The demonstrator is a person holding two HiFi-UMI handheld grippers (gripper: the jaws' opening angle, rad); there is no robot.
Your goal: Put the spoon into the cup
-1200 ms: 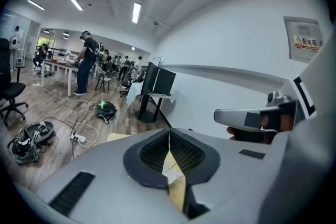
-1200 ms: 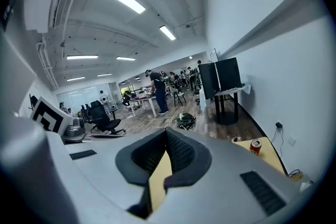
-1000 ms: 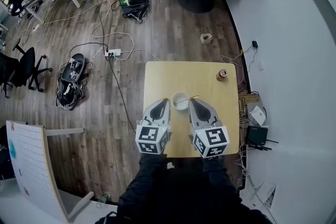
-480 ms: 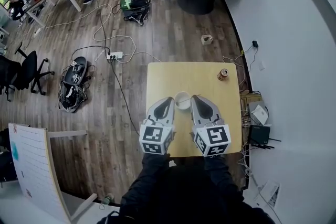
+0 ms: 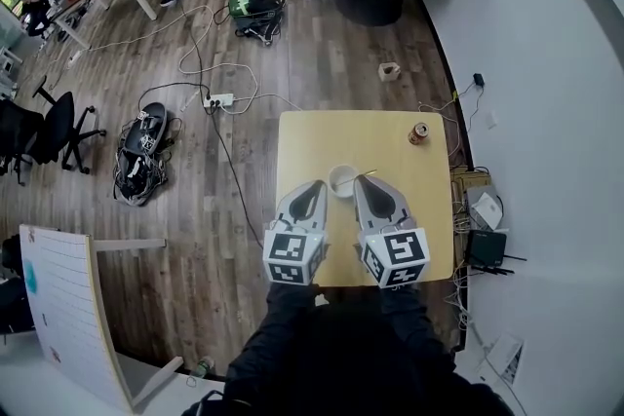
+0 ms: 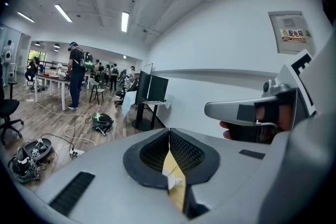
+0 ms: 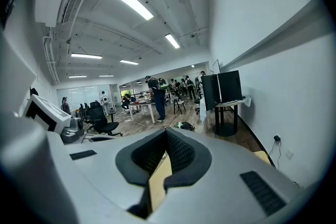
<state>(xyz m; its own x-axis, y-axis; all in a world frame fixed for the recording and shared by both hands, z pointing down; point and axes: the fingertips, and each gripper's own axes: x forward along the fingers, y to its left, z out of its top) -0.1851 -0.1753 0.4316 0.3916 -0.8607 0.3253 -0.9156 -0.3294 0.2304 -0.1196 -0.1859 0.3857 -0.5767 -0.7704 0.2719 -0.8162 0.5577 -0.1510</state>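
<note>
Both claws are side by side over the near half of the counter (image 5: 312, 141). The left claw (image 5: 315, 187) is fully closed on nothing, and the right claw (image 5: 360, 182) is likewise closed and empty. The cup (image 5: 342, 180) stands between their tips. The spoon (image 5: 367, 175) shows as a thin handle reaching from the cup toward 2 o'clock; whether its bowl lies inside is unclear. A can (image 5: 419, 133) stands at 1 o'clock.

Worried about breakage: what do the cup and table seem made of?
Cup: plain white, smooth-looking, likely ceramic or plastic; too small to tell which. Table: pale yellow, even, matte top, likely light wood or wood-look laminate.
</note>
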